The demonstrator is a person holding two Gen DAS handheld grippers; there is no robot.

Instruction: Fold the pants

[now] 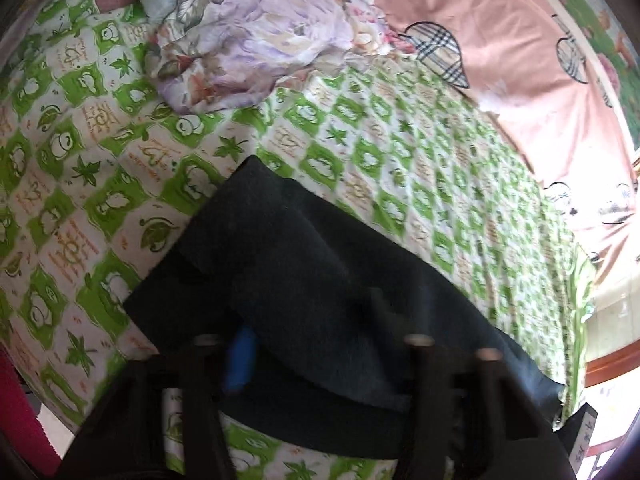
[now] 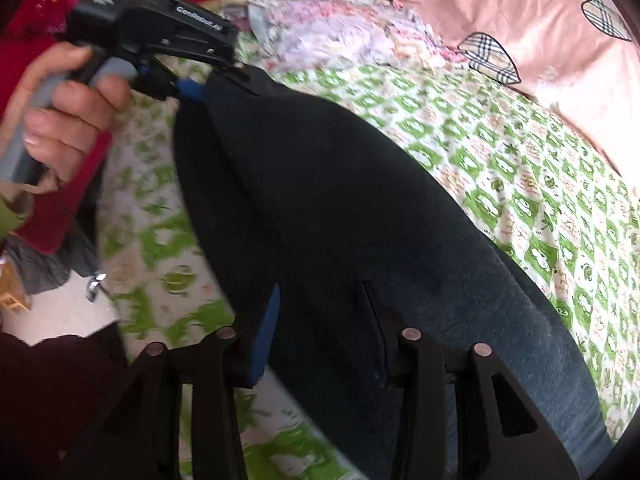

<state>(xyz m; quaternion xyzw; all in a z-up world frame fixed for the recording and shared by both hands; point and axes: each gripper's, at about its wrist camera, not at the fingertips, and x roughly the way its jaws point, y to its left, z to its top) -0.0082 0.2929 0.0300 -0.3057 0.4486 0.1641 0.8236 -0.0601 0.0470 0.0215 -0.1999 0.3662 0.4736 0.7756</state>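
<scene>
Dark, heavy cloth: one pair of pants [image 2: 360, 220], lifted over a bed with a green-and-white patterned sheet [image 1: 400, 152], hanging in a slack span between two hand-held tools. Left gripper [image 2: 216, 76], seen from the right wrist camera in a bare hand [image 2: 60, 116]: its blue-padded fingers are pinched on one edge of the pants. Right gripper [image 2: 320, 344]: cloth fills the gap between its fingers, one blue pad [image 2: 266, 332] pressed against the fabric, so it appears clamped on the pants. Left wrist view agrees: pants [image 1: 320, 280] drape across the fingers, a blue pad [image 1: 240, 364] partly buried. Beyond: a crumpled floral quilt [image 1: 248, 40] and a pink blanket [image 1: 500, 48]. Handling note, as judgement: keep both grips firm and level, draw the span taut to shed wrinkles, lay the far edge down first on bare sheet short of the quilt, then align edges before letting go. Blur hides the seams.
</scene>
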